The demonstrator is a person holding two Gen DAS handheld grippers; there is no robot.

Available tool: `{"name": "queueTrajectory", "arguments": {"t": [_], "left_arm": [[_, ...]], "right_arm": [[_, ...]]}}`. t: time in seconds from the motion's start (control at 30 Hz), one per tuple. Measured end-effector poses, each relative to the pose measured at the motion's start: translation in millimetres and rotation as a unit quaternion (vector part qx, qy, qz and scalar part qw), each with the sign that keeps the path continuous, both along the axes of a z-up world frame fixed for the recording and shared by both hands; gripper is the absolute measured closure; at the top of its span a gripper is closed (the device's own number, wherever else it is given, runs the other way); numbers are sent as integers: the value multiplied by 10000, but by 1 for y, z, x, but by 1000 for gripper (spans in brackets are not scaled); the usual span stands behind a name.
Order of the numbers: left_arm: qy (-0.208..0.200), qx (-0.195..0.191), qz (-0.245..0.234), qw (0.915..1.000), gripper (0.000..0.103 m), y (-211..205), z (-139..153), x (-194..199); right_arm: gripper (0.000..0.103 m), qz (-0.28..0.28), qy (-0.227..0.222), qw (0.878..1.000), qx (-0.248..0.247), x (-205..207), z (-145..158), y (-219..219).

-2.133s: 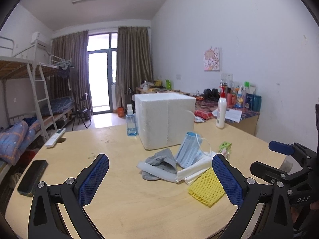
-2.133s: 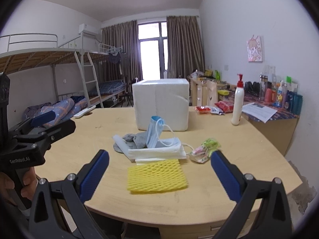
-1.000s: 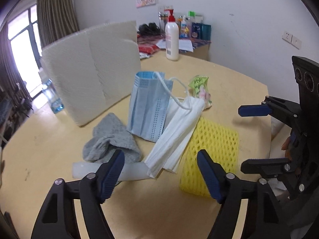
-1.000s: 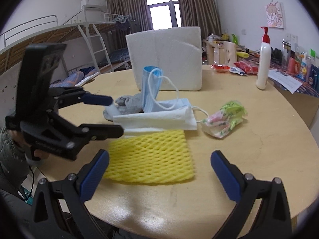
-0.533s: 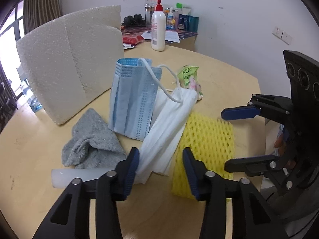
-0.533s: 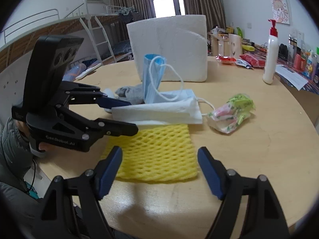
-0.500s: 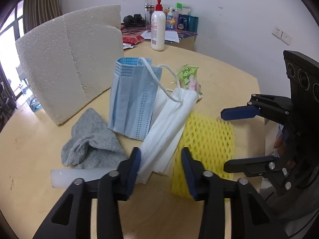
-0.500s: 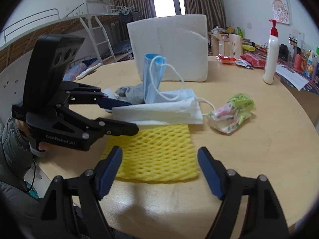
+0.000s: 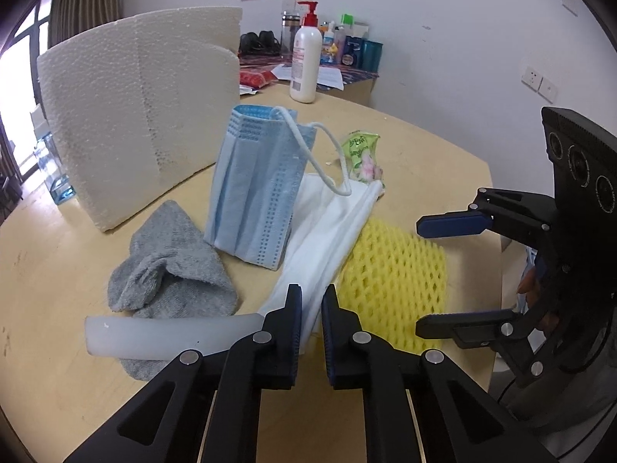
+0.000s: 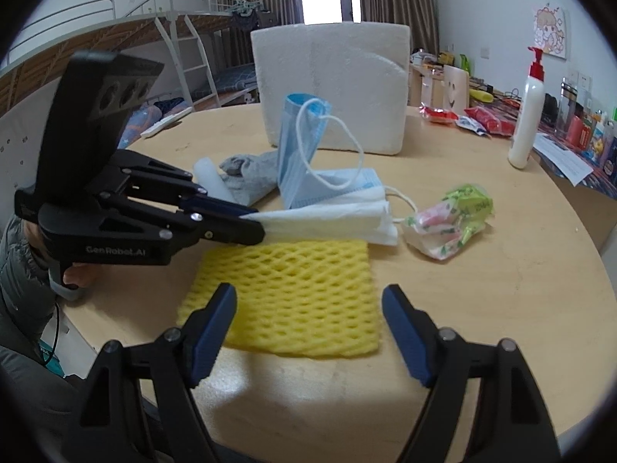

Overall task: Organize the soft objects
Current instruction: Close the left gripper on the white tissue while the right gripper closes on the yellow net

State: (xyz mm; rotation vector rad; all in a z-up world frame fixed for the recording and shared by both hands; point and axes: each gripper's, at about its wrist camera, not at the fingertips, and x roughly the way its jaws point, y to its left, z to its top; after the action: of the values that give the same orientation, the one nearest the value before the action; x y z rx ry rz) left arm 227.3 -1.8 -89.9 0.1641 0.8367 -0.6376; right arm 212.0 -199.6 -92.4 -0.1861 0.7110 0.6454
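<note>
The left gripper [image 9: 311, 310] is clenched on the near end of the folded white tissue [image 9: 327, 227], which lies on the round wooden table [image 9: 58, 254] between the blue face mask [image 9: 258, 189] and the yellow foam net [image 9: 393, 270]; the right wrist view confirms the pinch from the side, the tissue's left end caught between the blue pads [image 10: 216, 203]. The right gripper [image 10: 308, 328] hangs released, fingers spread wide over the near edge of the yellow net and touching nothing. Only the left view shows the whole grey sock [image 9: 169, 266] and the white foam tube [image 9: 169, 335] lying across its near end; from the right both are partly hidden behind the left gripper. Only the right view shows the green and pink wipes packet [image 10: 451, 220] in full, just right of the tissue. The white foam box [image 10: 331, 85] stands behind the mask, the lotion bottle [image 10: 526, 115] far right. The holder's hands are mostly cut off
</note>
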Motion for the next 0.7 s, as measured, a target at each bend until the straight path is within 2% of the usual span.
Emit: {"name": "queueTrajectory", "arguments": {"t": [0.23, 0.3, 0.33, 0.4, 0.47, 0.53, 0.6, 0.63, 0.7], "left_arm": [[90, -13, 20, 10000, 92, -1, -4, 3], [101, -56, 39, 9999, 92, 1, -3, 4], [117, -67, 51, 9999, 92, 1, -3, 5], [131, -84, 77, 9998, 92, 2, -3, 6], [124, -86, 78, 9999, 92, 2, -4, 6], [115, -100, 87, 9998, 92, 3, -4, 6], [84, -103, 88, 9999, 92, 3, -3, 5], [58, -118, 95, 9999, 92, 3, -3, 5], [1, -125, 92, 9999, 92, 3, -2, 2]], "right_arm": [[23, 138, 39, 9997, -209, -2, -4, 9], [37, 159, 55, 9995, -263, -2, -5, 10], [38, 185, 67, 9993, -305, -3, -5, 11], [49, 238, 104, 9992, -294, -4, -5, 10], [53, 272, 118, 9991, -302, -6, -5, 10], [63, 354, 157, 9989, -265, -8, -5, 11], [84, 447, 216, 9986, -172, -8, -4, 11], [88, 523, 241, 9983, -128, -9, -4, 12], [90, 526, 203, 9984, -44, -13, -2, 10]]}}
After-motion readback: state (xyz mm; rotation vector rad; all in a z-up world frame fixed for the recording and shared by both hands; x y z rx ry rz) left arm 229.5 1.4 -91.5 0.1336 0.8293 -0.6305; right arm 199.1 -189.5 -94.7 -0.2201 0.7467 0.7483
